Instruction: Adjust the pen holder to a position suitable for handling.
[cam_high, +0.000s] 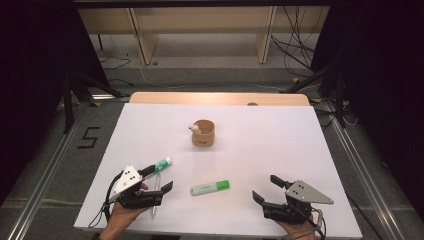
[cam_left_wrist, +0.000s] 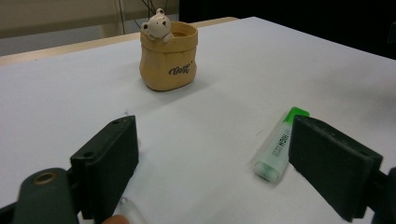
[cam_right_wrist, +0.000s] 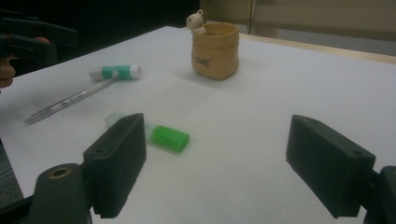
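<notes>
— The fingers?
— Left gripper (cam_high: 159, 177) and right gripper (cam_high: 263, 187): flat black fingers spread wide, holding nothing.
— The smooth green plastic highlighter (cam_high: 210, 188)?
— Flat on the matte white surface (cam_high: 270, 145), between both, nearer than the tan bag-shaped ceramic pot (cam_high: 203, 132).

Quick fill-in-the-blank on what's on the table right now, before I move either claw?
1. The bear figure sits on the rim of the tan ____-shaped holder.
2. The highlighter has a ____ cap.
3. Both the left claw and right claw are ____.
4. The clear pen lies beside the ____ stick.

Answers: bag; green; open; glue
</notes>
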